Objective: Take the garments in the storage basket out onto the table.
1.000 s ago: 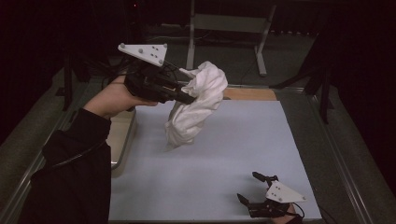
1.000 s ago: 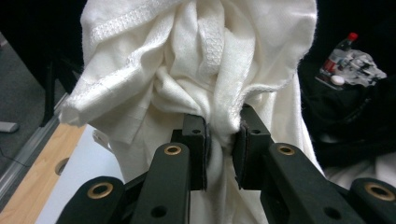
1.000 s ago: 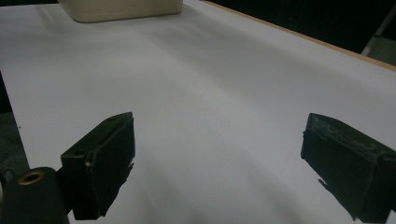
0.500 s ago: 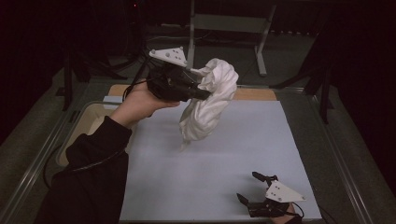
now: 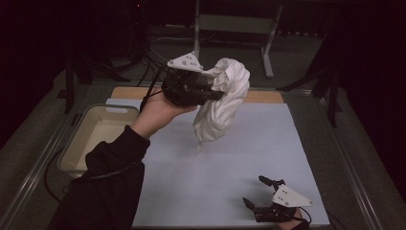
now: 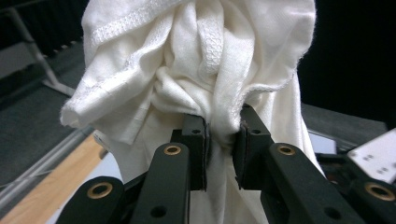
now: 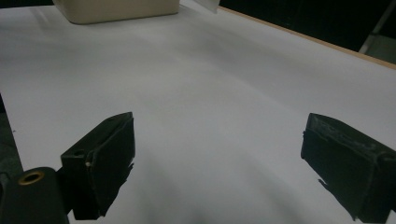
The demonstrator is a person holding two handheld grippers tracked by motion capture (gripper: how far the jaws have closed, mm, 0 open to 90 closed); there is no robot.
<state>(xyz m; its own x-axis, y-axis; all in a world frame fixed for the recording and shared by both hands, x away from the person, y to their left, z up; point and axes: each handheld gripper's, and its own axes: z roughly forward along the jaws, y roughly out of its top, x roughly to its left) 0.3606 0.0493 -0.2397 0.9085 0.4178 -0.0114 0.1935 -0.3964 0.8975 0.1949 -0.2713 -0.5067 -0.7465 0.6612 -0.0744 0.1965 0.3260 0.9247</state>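
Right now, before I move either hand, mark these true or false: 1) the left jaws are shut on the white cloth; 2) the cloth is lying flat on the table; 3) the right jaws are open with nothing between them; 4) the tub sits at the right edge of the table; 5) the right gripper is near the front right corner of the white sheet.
1) True. The left gripper pinches a bunched fold of the white cloth.
2) False. The cloth hangs in the air from the left gripper, above the white sheet.
3) True. The right gripper has its jaws spread wide over bare sheet.
4) False. The tub sits at the left edge.
5) True.
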